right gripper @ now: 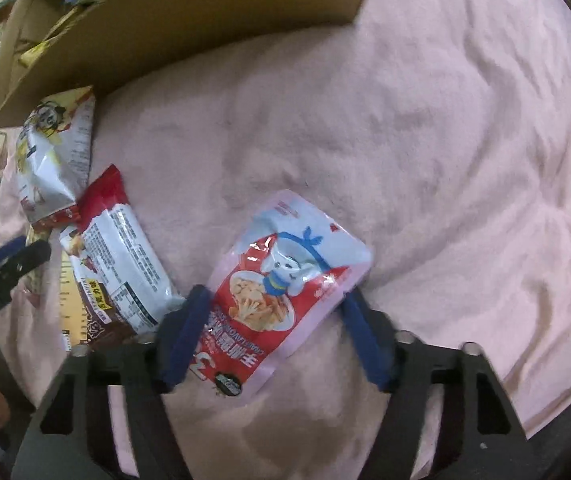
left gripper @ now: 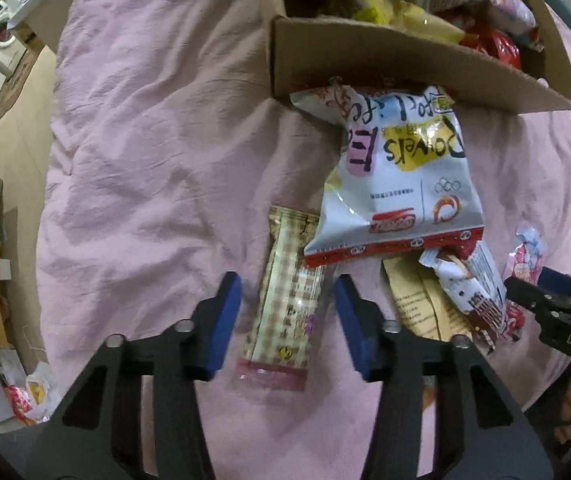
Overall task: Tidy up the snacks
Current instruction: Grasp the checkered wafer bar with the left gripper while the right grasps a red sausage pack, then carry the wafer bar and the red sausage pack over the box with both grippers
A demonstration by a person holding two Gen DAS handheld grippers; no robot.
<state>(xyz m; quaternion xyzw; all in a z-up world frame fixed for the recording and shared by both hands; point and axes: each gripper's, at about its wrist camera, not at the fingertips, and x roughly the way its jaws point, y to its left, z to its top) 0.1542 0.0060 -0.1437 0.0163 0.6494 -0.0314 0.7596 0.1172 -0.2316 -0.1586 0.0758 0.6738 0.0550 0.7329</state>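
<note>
In the left wrist view we see our left hand-held gripper (left gripper: 287,320) spread wide, its blue pads (left gripper: 227,320) standing on either side of a long checked snack bar (left gripper: 285,304) that lies flat on the pink bedsheet (left gripper: 145,160); the pads sit apart from the wrapper, so nothing is grasped. Just beyond the bar, a large white crisp bag (left gripper: 401,176) overlaps its far end and leans against the near wall of an open cardboard box (left gripper: 365,60), which is filled with more bright snack packets. To the right of the bar lie a tan packet (left gripper: 421,308) and a white-and-brown wafer pack (left gripper: 473,296), partly under the crisp bag. At the right edge we see our right hand-held gripper (left gripper: 541,284) beside a pink-and-red pouch (left gripper: 525,256). In the right wrist view, that pink-and-red pouch (right gripper: 285,288) lies between the right hand-held gripper's (right gripper: 275,316) blue pads (right gripper: 189,328), both of which meet its edges, clasping it over the bedsheet (right gripper: 425,140). To the left lie the wafer pack (right gripper: 121,260) and the crisp bag (right gripper: 53,152), with the box wall (right gripper: 185,32) above and the left hand-held gripper's tip (right gripper: 13,260) at the left edge
</note>
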